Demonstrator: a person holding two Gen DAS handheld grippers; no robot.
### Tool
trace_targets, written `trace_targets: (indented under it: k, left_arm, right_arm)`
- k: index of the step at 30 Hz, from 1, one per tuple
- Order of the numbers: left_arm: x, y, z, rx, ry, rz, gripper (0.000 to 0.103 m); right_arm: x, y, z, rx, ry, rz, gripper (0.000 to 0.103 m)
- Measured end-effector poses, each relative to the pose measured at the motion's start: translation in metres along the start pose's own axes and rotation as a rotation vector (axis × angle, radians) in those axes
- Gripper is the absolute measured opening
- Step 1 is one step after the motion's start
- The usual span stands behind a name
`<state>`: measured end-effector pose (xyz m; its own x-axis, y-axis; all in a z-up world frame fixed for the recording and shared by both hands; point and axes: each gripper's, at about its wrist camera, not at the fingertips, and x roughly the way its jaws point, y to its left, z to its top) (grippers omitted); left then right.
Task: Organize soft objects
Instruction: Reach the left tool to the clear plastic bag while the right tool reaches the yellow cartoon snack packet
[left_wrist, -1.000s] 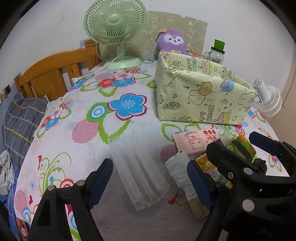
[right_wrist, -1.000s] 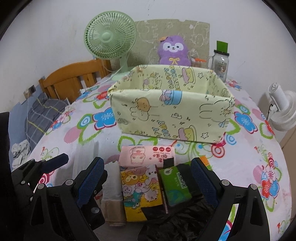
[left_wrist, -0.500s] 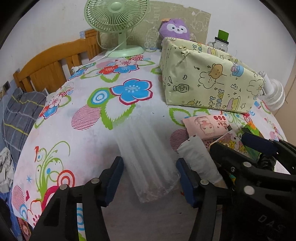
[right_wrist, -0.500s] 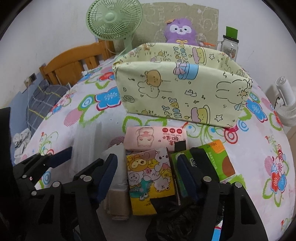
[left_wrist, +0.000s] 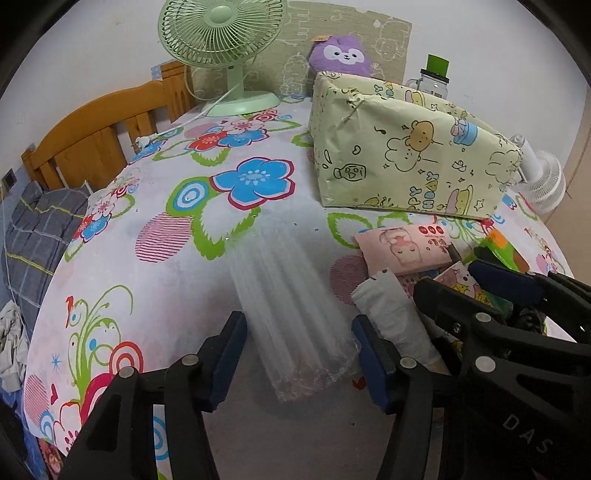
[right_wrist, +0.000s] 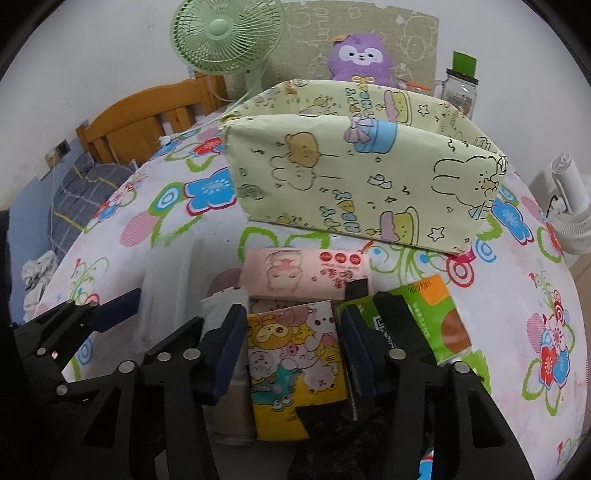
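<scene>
Both spread: left hand-held gripper (left_wrist: 297, 363) straddles the clear bag's (left_wrist: 291, 314) near edge, right hand-held gripper (right_wrist: 291, 349) flanks the yellow pack (right_wrist: 295, 369)

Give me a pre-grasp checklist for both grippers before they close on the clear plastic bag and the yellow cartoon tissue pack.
1. Left gripper open, straddling the near end of the clear plastic bag: ok.
2. Right gripper open, one finger on each side of the yellow cartoon tissue pack: ok.
3. Fingers not yet touching either item: cannot tell.
4. White folded cloth clear of the left gripper's inner finger: not ok, it lies right beside it.
5. Green tissue pack clear of the right gripper's outer finger: not ok, the finger overlaps it.
6. Yellow cartoon-print fabric box open-topped and unobstructed: ok.
</scene>
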<state>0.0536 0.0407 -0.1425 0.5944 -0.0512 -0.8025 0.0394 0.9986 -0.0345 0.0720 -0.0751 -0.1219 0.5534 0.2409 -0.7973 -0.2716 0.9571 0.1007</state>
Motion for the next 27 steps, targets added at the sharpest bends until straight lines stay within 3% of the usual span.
trace_targets:
  k: [19,27]
  left_arm:
    - [-0.0017,-0.0034,-0.0027,0.021,-0.016,-0.002,0.052]
    - [-0.0041,-0.0074,-0.0047,0.032,-0.028,-0.034,0.03]
  right_arm:
    - [0.0011,0.0011,-0.0049,-0.006,-0.002,0.024,0.053]
    - [0.0018,-0.0004,-0.0045,-0.002,-0.006,0.021,0.049]
